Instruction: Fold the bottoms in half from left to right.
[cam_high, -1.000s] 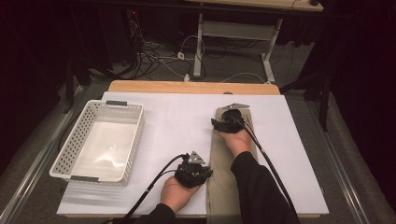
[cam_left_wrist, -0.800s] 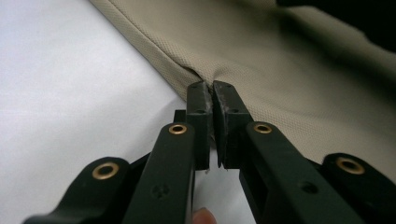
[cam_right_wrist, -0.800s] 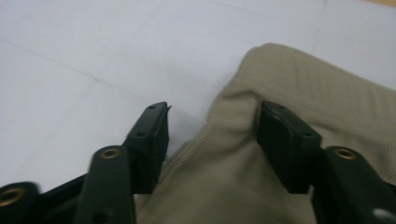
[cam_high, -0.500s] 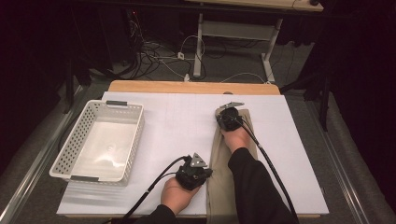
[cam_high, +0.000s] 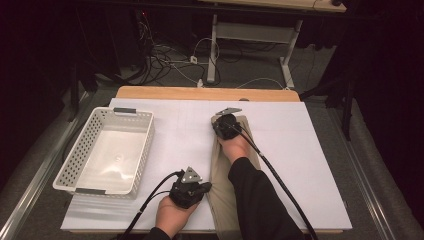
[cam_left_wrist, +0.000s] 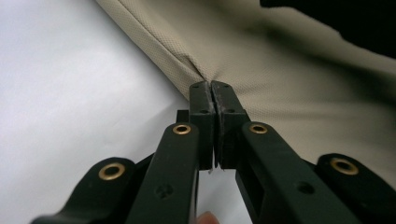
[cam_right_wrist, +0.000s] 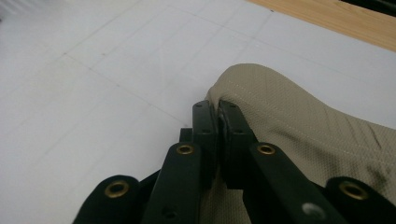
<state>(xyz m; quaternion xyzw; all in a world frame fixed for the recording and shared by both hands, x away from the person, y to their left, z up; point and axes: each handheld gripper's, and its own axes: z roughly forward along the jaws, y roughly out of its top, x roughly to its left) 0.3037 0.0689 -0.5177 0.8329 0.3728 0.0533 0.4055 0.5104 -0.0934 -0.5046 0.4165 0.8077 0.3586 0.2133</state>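
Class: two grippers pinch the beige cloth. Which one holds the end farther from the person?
The right gripper, shut on the beige cloth at its far corner; the left gripper pinches the near edge, by the person's body.

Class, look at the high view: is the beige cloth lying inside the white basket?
No, the beige cloth lies on the white table sheet, right of the white basket.

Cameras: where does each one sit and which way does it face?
High view: above the person's side, looking forward and down on the table, basket, beige cloth; both forearms enter from the bottom.
Left gripper view: rides the left claw, looking along jaws shut on the cloth's edge.
Right gripper view: rides the right claw, jaws pinching the cloth's end.
Shared: both gripper views show the cloth on white table.
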